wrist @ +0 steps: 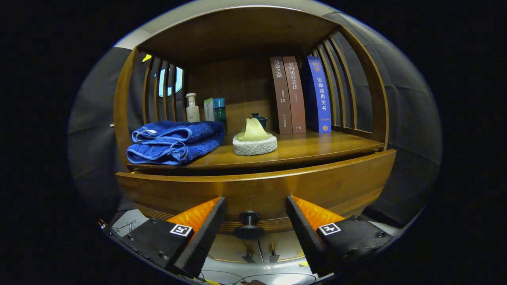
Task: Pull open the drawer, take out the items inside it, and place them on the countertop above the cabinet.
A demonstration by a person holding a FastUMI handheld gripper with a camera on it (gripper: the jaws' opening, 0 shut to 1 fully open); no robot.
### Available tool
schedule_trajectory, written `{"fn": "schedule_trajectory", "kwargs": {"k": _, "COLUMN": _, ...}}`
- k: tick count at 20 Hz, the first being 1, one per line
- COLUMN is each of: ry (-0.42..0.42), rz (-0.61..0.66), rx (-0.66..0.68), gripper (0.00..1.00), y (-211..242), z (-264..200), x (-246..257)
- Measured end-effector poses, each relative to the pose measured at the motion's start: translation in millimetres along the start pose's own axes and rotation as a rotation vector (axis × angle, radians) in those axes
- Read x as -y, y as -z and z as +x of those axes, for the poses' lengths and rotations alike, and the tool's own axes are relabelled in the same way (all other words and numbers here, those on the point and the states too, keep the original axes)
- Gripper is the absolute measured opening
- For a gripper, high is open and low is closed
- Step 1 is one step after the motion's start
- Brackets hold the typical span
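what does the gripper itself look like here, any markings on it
The gripper has two wedge-shaped fingers with ribbed inner faces, tapering toward the drawer knob that sits between them. Each finger mounts on a black block fastened with dark screws, and each block carries a small square black-and-white tag. The fingers stand open, apart from the knob.

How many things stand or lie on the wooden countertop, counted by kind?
Books: 3
Blue towels: 2, stacked
Bottle: 1
Boxes: 2
Dark lidded cup: 1
Yellow-green piece on a white pad: 1
Total: 10
The gripper has its jaws open around the drawer knob.
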State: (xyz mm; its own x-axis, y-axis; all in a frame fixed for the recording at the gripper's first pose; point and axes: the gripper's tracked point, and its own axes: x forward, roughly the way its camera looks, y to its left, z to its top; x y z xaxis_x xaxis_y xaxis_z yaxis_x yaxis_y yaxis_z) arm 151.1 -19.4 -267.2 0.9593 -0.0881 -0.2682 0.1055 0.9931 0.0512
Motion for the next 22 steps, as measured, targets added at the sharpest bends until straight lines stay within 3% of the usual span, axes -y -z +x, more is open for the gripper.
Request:
{"fn": "schedule_trajectory", "kwargs": {"k": 14, "ry": 0.008, "rz": 0.014, "rx": -0.039, "gripper": 1.00, "y": 5, "z": 18, "x": 5}}
{"fn": "schedule_trajectory", "kwargs": {"k": 22, "ry": -0.037, "rz": -0.037, "rx": -0.030, "gripper": 1.00, "y": -19, "z": -9, "x": -7}}
